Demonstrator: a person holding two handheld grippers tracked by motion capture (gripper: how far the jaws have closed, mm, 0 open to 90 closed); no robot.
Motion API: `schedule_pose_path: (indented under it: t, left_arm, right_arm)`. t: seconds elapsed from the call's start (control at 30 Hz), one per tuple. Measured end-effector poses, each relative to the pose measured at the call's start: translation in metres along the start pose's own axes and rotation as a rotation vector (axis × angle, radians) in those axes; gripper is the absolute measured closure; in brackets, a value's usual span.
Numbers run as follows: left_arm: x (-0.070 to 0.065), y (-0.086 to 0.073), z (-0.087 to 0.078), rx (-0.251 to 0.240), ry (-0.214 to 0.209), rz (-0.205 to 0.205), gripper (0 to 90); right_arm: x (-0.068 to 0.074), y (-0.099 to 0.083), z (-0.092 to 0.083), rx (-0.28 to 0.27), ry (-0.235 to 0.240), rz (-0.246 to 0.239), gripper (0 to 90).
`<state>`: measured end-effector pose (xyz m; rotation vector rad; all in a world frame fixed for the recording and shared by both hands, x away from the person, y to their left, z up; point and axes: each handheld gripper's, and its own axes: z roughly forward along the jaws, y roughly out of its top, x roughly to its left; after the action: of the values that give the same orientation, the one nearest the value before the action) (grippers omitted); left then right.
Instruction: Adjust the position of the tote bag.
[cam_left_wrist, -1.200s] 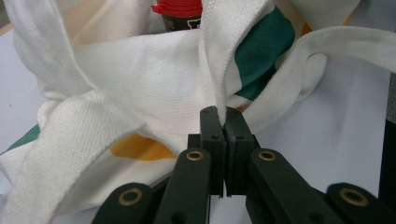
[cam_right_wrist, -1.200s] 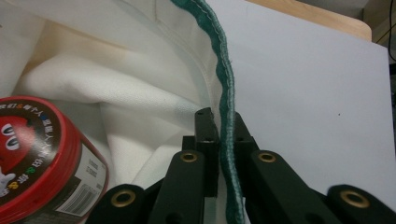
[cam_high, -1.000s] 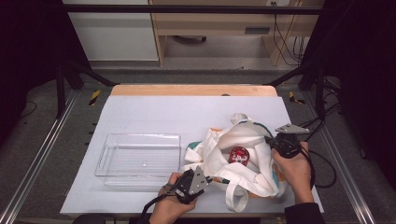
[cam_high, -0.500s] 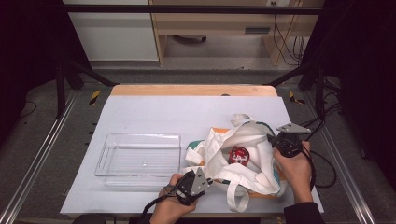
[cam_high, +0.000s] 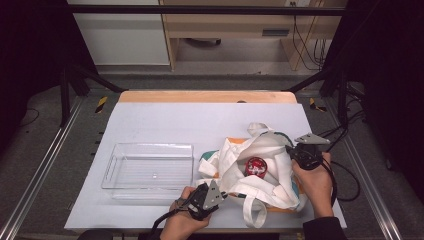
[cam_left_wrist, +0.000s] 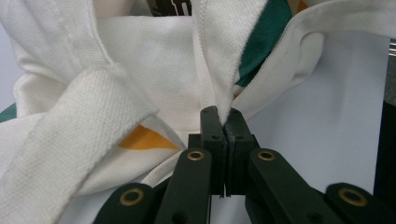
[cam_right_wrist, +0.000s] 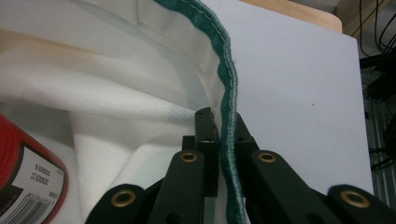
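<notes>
A: Where is the tote bag (cam_high: 260, 172)?

B: Near right part of the white table (cam_high: 165, 120), just right of the clear tray (cam_high: 148, 166), with a red can (cam_high: 256, 166) inside.

A: And the grippers?

B: The left gripper (cam_left_wrist: 223, 122) pinches the bag's near-left edge; the right gripper (cam_right_wrist: 219, 122) is clamped on its green-trimmed right rim.

A white worktop (cam_high: 165, 120) with a wooden far edge carries a clear tray (cam_high: 148, 165), just beyond the left tool (cam_high: 216, 191), and a white bag (cam_high: 250, 170) lying between the two tools.
</notes>
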<state>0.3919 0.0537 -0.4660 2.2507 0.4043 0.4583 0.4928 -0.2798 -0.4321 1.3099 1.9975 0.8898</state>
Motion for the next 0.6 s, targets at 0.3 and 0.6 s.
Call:
schedule_pose_path:
  t: [0.3,0.6]
  left_arm:
    - [-0.0005,0.0000,0.0000,-0.002,0.000,-0.005,88.7]
    - [-0.0015,-0.0017,-0.0027,0.000,-0.002,0.006,88.7]
  right_arm:
    - [0.0015,-0.0020,0.0022,-0.001,-0.012,0.006,86.3]
    - [0.0018,-0.0010,0.0004,-0.011,-0.031,-0.001,86.7]
